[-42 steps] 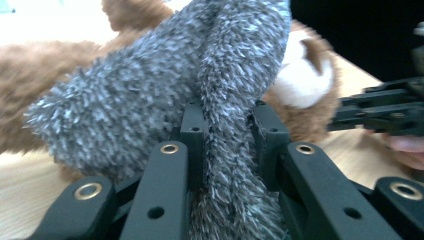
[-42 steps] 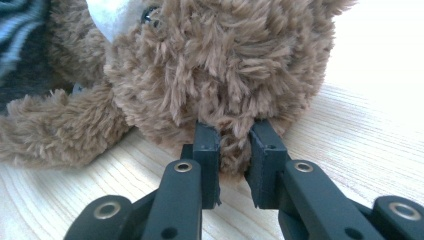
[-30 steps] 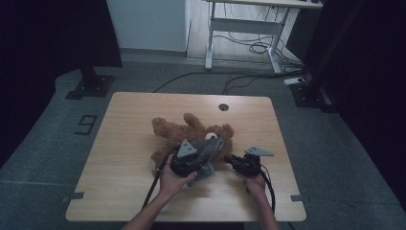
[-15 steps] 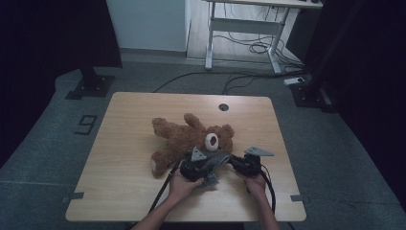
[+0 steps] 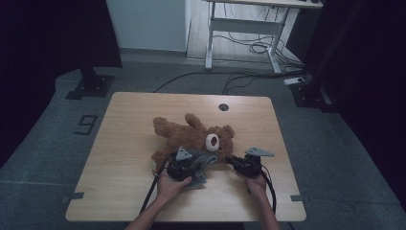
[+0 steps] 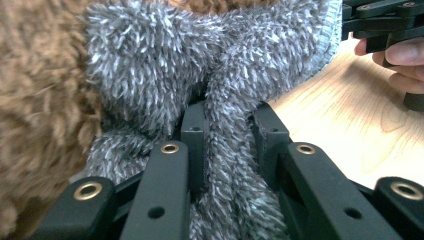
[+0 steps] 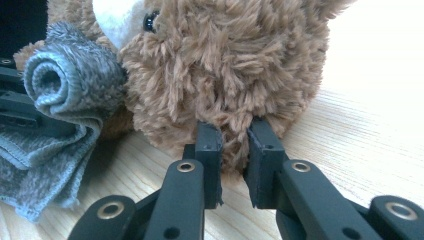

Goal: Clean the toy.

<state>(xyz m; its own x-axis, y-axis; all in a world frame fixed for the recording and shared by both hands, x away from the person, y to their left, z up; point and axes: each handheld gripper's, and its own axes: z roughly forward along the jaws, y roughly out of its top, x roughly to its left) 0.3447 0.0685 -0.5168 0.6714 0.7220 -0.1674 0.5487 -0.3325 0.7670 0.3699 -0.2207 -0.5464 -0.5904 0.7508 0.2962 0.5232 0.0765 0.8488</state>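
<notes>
Grey fleece cloth, partly rolled, is pinched between the jaws of the left tongs at the near middle of the counter; one end trails flat on the wood beside the left hand. Just right of it, the right tongs are closed on a tuft of fur low on the head of the brown teddy bear, with the right hand behind them.

Step in hand, as judged: the bear is steadied by its head while the cloth is brought against its neck or body, as for wrapping or dressing. The next move would call for the left tongs to carry the cloth round the bear without losing the pinch, while the right tongs hold or lift the head enough to let the fabric pass beneath; the soft pile may slip from either grip.

The bear lies on its back near the counter's centre, head toward the right, limbs spread to the left and far side.

Room for moving: bare wood lies to the left, right and far side of the bear, and the near edge runs close under both wrists. A small round cable hole sits by the far edge. Beyond, on the floor, cables and a desk frame stand well apart.
</notes>
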